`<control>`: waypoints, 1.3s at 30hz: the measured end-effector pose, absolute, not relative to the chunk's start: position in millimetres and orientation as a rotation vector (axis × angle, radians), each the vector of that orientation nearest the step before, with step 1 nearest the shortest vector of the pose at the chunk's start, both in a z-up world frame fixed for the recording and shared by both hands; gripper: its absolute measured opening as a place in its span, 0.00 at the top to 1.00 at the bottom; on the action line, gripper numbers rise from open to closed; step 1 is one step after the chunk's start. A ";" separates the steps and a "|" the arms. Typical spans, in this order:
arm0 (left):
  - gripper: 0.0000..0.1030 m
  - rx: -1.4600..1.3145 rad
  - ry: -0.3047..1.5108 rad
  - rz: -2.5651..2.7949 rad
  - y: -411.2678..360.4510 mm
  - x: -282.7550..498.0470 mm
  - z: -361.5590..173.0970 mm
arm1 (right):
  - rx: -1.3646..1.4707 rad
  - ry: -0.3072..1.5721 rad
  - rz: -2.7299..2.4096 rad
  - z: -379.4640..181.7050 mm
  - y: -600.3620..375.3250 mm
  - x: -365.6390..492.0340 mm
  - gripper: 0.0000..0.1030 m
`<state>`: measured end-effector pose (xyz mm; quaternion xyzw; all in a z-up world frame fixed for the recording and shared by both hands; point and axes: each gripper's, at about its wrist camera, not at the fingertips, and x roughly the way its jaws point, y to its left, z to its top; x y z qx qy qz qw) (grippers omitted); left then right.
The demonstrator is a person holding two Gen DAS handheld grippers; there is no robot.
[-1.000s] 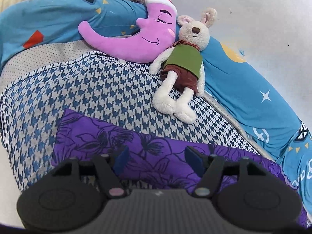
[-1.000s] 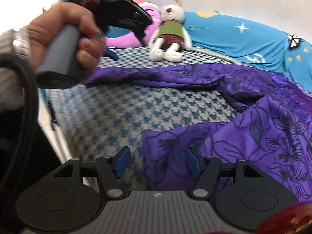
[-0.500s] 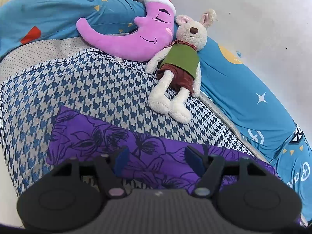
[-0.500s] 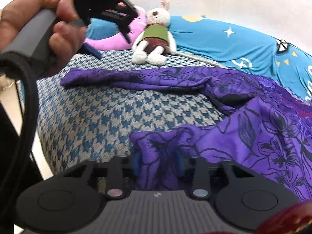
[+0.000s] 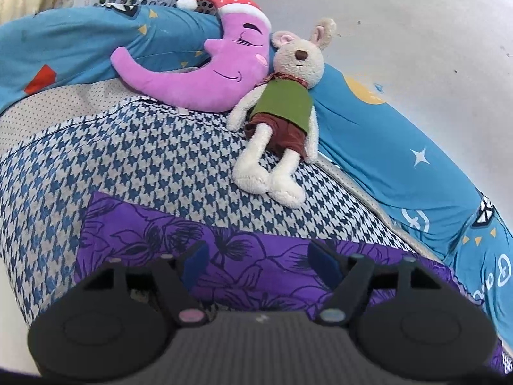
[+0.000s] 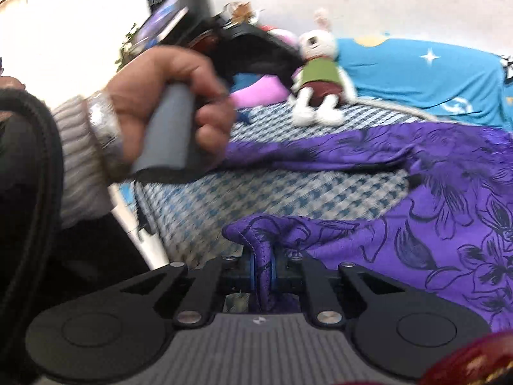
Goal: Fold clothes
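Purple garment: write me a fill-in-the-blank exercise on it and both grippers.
1. The right gripper is shut on the ____ garment.
2. The left gripper hovers over the garment with its jaws ____.
3. The plush rabbit wears a ____ vest.

Missing words: purple; open; green

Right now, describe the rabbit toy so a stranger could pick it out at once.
Find the bed with the blue-and-white houndstooth cover. At its far edge, against the blue bedding, two soft toys lie side by side. The rabbit toy is the cream one with long ears, a green vest and brown shorts, unlike the pink crescent moon pillow in a red cap.
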<state>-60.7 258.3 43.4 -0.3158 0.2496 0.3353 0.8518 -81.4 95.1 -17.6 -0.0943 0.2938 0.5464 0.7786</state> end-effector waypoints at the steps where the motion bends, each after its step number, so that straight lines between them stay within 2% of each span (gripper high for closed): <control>1: 0.29 -0.659 0.530 0.690 256.9 -59.2 43.1 | -0.206 0.645 1.185 -19.7 96.6 -83.3 0.89; 9: 0.24 -0.609 0.577 0.551 238.5 -41.9 37.7 | -0.242 0.686 1.229 -30.4 98.4 -99.2 0.89; 16: 0.24 -0.629 0.645 0.421 224.4 -21.6 25.2 | -0.215 0.675 1.227 -24.9 84.5 -98.1 0.89; 22: 0.24 -0.656 0.665 0.363 215.3 -13.8 18.5 | 0.035 0.684 1.266 -1.9 62.6 -74.8 0.89; 26: 0.24 -0.603 0.636 0.396 212.6 -12.9 24.8 | -0.075 0.651 1.271 -8.5 73.0 -82.7 0.89; 30: 0.22 -0.582 0.655 0.376 204.7 -6.1 23.7 | -0.110 0.737 1.236 -33.3 84.4 -81.7 0.81; 34: 0.22 -0.547 0.665 0.345 193.9 -1.4 24.6 | -0.118 0.723 1.243 -31.5 77.8 -83.4 0.72; 39: 0.19 -0.513 0.676 0.291 175.0 6.0 23.5 | -0.136 0.704 1.190 -27.8 60.0 -85.6 0.67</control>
